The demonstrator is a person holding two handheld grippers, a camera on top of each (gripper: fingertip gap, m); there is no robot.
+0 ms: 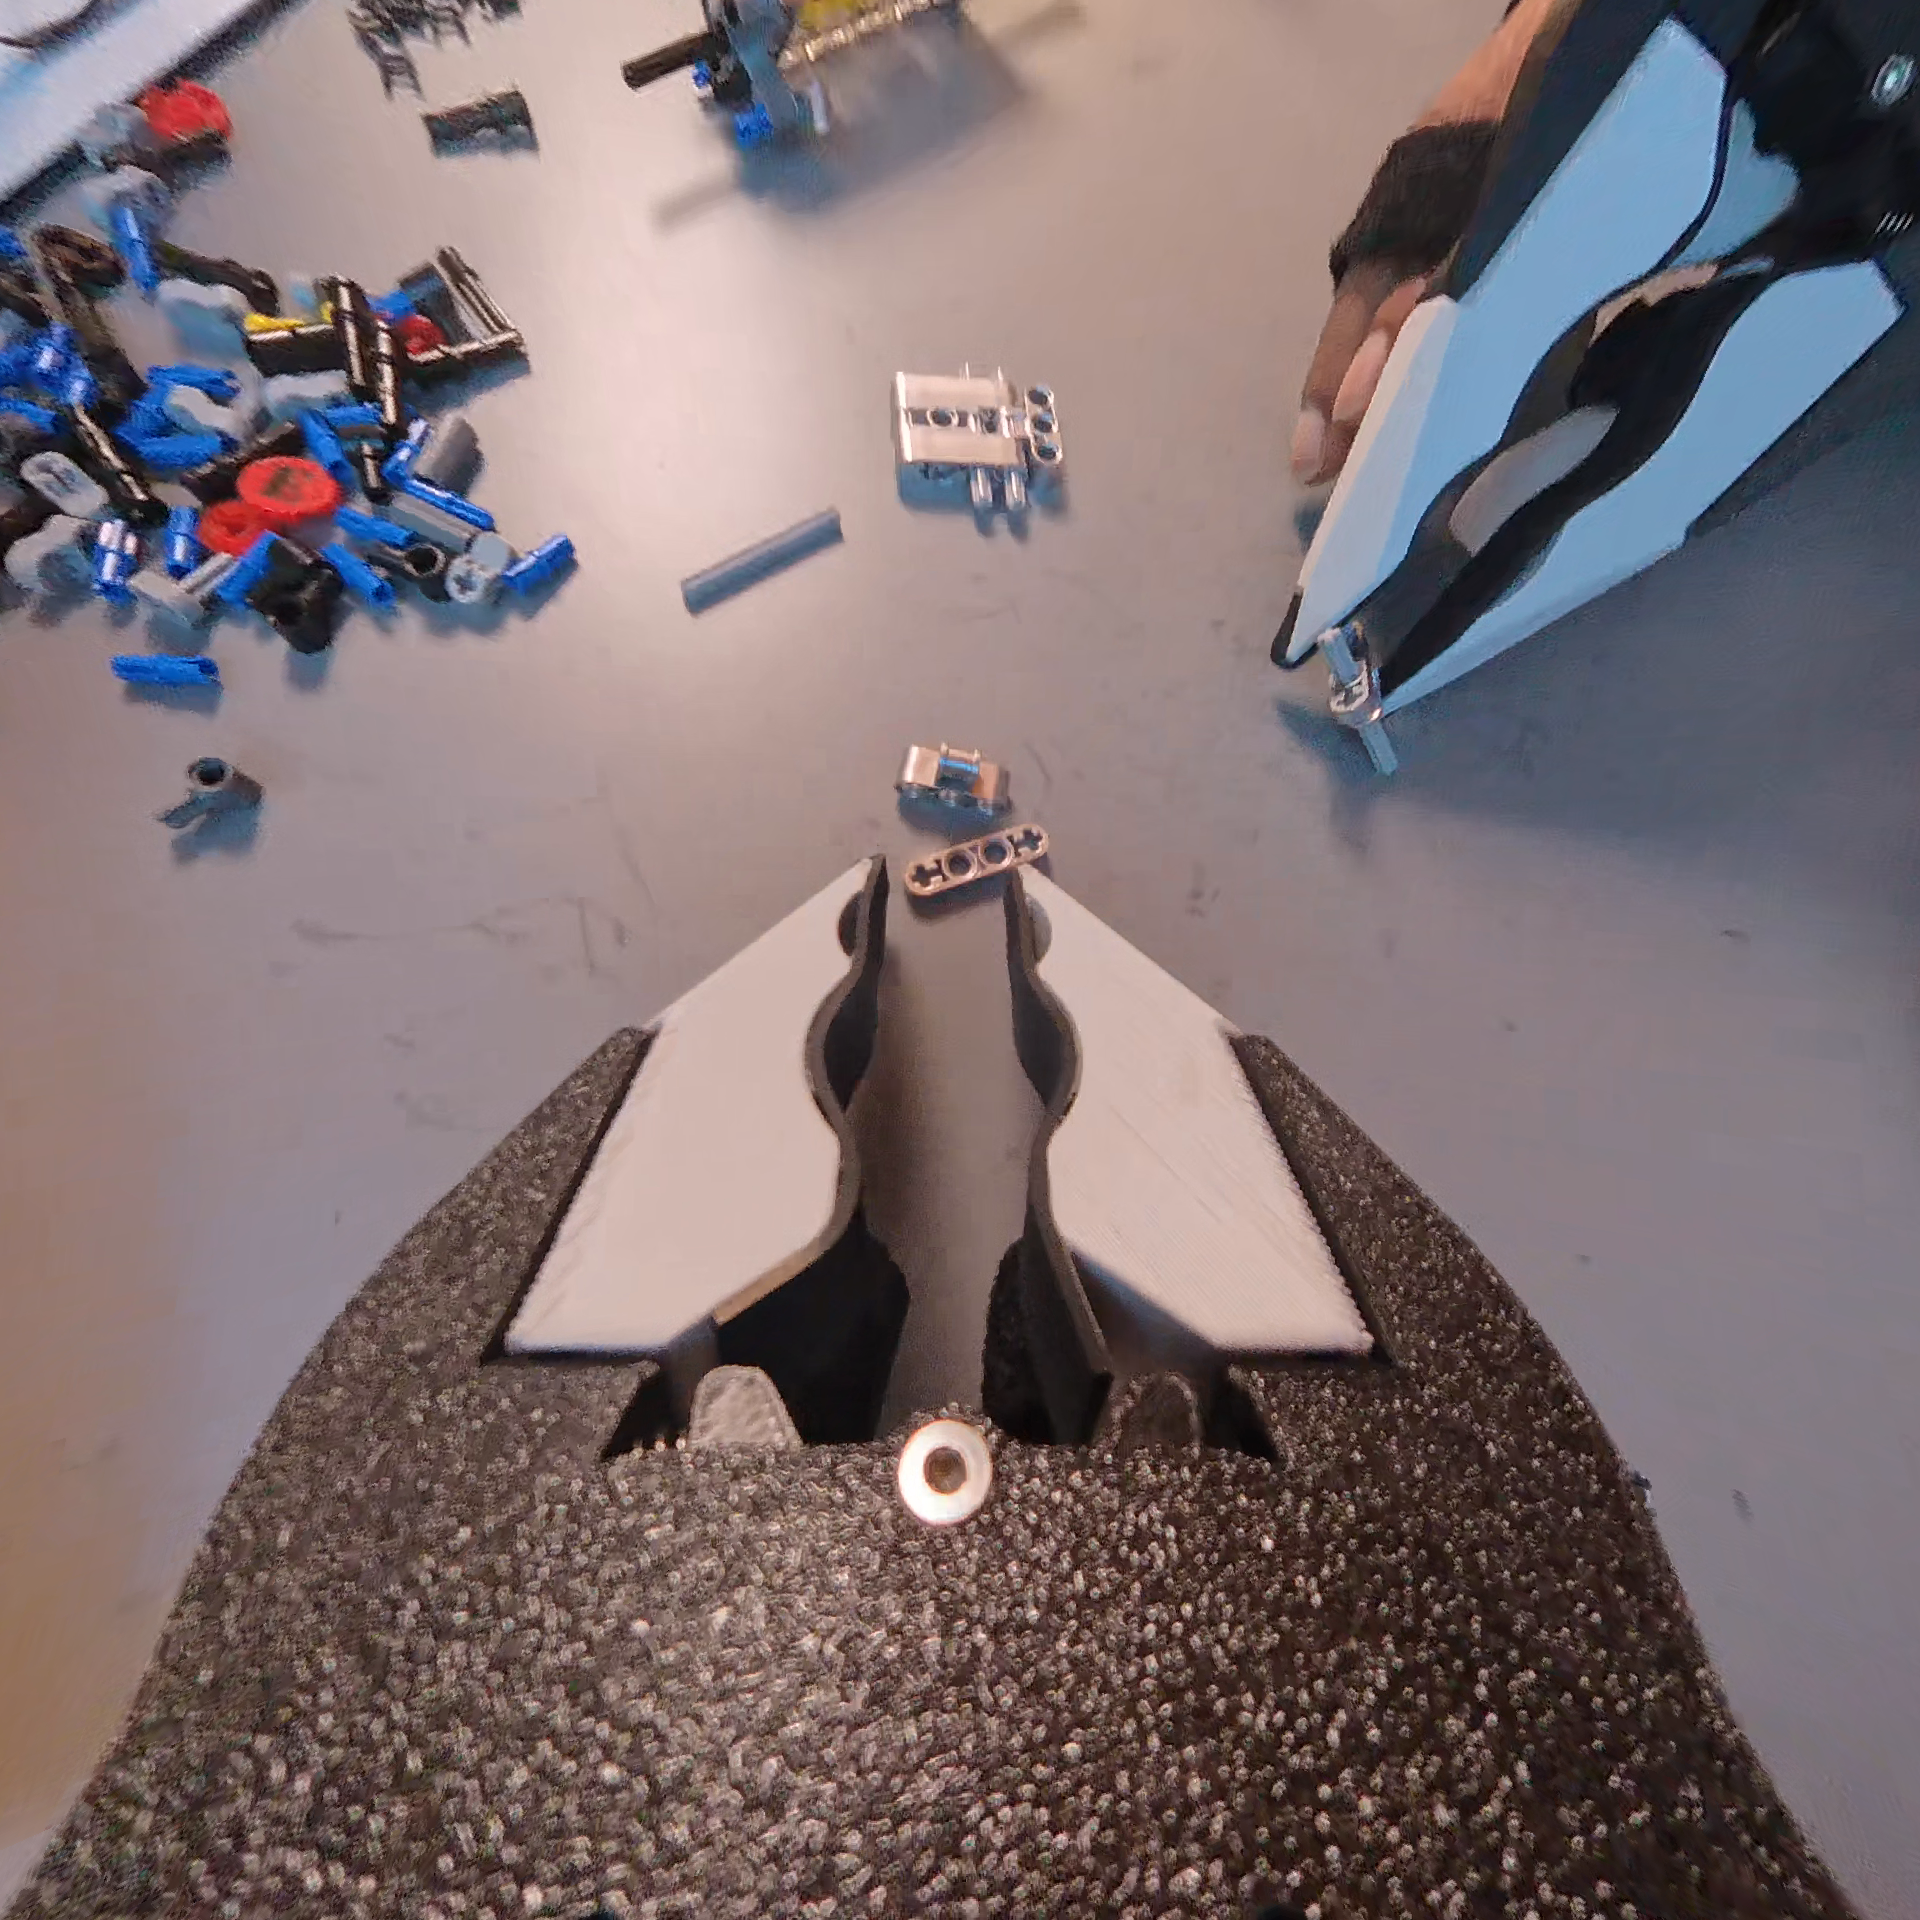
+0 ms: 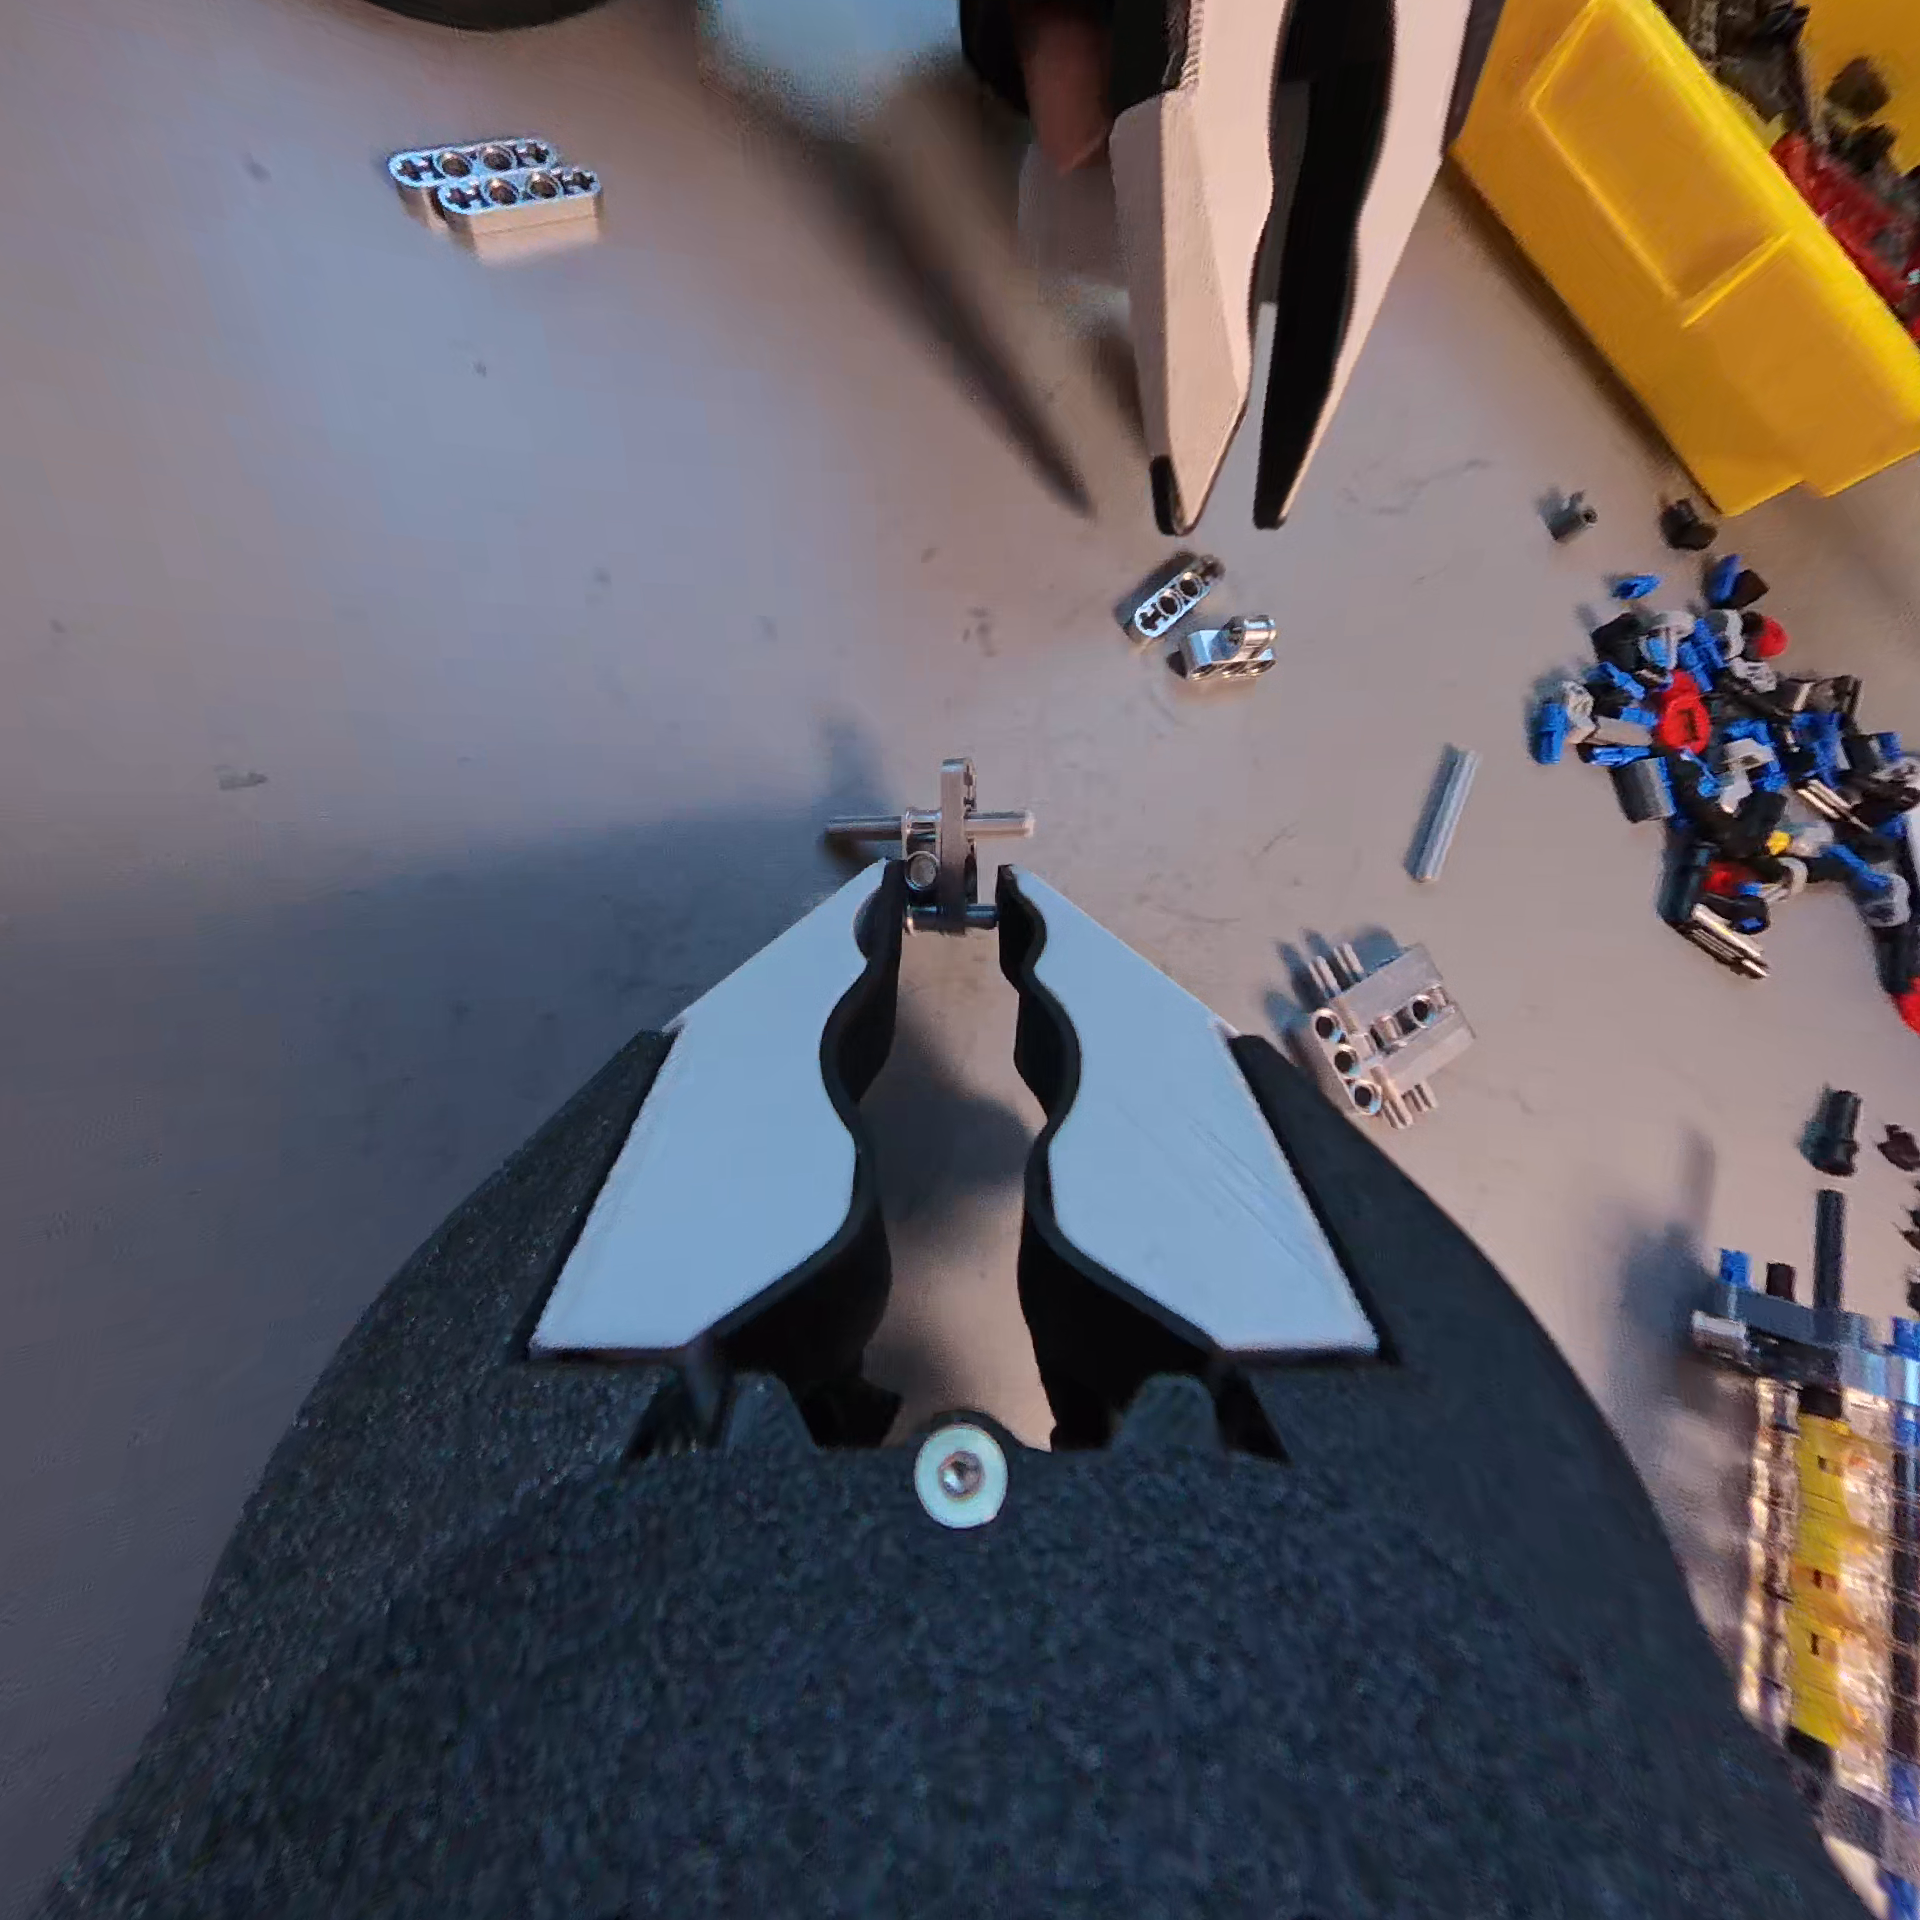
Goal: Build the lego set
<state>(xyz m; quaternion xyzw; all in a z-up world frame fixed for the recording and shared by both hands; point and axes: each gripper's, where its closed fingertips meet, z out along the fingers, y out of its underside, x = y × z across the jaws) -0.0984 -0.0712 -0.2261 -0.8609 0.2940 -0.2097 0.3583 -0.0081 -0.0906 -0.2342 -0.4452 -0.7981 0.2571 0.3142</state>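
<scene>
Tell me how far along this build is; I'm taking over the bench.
Looks done: a grey block with pins lies joined on the table, and a bigger build sits farther off. In hand: the right gripper is shut on a small axle piece; the left gripper is open, tips at a flat beam. Left: a connector, a rod and a pile of loose parts lie unjoined.

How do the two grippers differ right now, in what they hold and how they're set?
1. The right gripper is shut on a small grey axle piece; the left gripper holds nothing.
2. The left gripper's fingers stand apart, with a flat grey beam lying on the table at their tips; the right gripper's fingers pinch their part.
Both have pale fingers with black pads.
</scene>
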